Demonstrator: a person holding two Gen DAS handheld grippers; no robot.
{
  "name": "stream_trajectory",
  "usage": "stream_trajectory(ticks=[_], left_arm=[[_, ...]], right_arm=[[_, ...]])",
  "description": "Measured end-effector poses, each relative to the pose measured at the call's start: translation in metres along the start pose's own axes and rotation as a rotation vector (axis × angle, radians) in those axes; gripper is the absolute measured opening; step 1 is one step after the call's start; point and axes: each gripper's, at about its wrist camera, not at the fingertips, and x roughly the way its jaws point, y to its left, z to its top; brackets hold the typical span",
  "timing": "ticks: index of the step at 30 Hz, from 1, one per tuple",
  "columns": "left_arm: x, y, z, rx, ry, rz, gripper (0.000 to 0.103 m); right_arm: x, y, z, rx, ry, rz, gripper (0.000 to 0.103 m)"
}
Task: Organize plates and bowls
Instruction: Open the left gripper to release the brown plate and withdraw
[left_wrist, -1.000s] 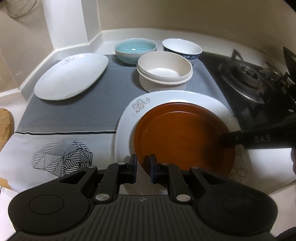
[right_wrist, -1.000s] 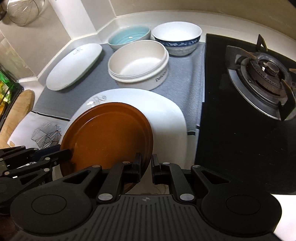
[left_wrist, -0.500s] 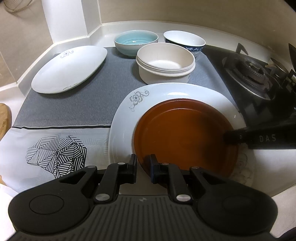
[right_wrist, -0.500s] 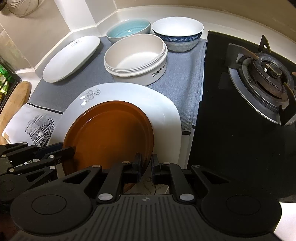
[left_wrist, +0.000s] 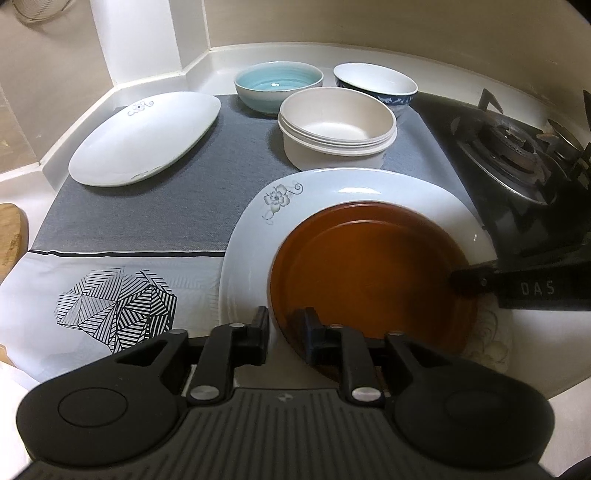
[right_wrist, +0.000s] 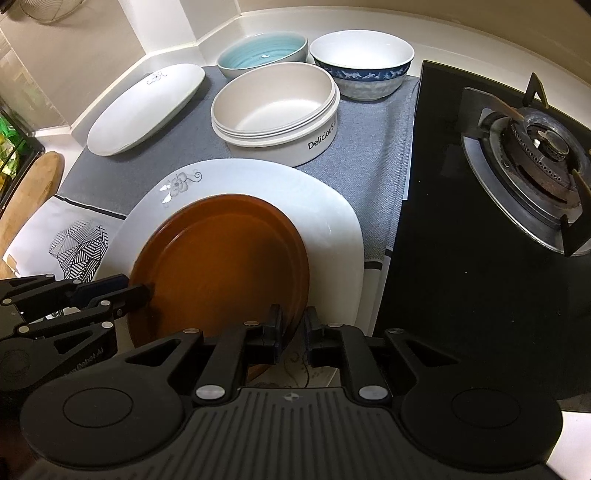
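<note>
Kitchen counter w/ a grey mat (left_wrist: 147, 206), gas hob (right_wrist: 480, 206) at frame right. Brown plate (left_wrist: 369, 273) sits on the big white floral plate (left_wrist: 332, 192), lower centre in both views, pushed toward the near edge rather than centred.

Left gripper (left_wrist: 284, 325): jaws have just been opening, now a clear gap; brown plate's rim is btwn them, but the pads don't look pressed on it. Right gripper (right_wrist: 293, 325): narrow gap, jaws have just eased apart a little; rim of the brown plate lies btwn its fingers on the opposite side. Can't tell if the pads still bite.

Rest of the set, upper half of frame: white oval plate (left_wrist: 147, 136) upper left, teal bowl (left_wrist: 279, 83), blue-patterned bowl (right_wrist: 360, 62), cream bowl stack (right_wrist: 275, 107) in front of them.

Risks, as I judge them:
- Plate off-centre on a glossy plate, so it could slide toward the counter edge once both grips let go.
- If one side releases before the other, rim may tip or clack down.
- Pulling back w/ a pad still catching the rim would drag the brown plate, maybe the white one too.
</note>
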Motion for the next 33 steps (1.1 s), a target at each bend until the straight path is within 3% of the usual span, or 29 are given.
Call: stream_trajectory(ticks=[9,16,22,28,33], left_arm=[[-0.016,0.004,0.002,-0.023,-0.044,0.017,0.026],[-0.038,0.013,0.000,-0.060,-0.107,0.039,0.026],[-0.056,0.027,-0.010,-0.087,-0.143,0.070,0.015],[-0.056,0.054,-0.013,-0.149,-0.154,0.083,0.013],[-0.042,0.096,0.004,-0.236,-0.180,0.058,0.013]], right_arm=[[-0.005,0.000,-0.001,-0.017,-0.008,-0.008,0.016],[-0.023,-0.002,-0.005,-0.033,-0.072,-0.011,0.016],[-0.032,0.001,-0.006,-0.033,-0.143,0.031,0.016],[-0.034,0.015,-0.001,-0.035,-0.180,0.065,0.016],[-0.041,0.028,0.007,-0.031,-0.222,0.062,0.016]])
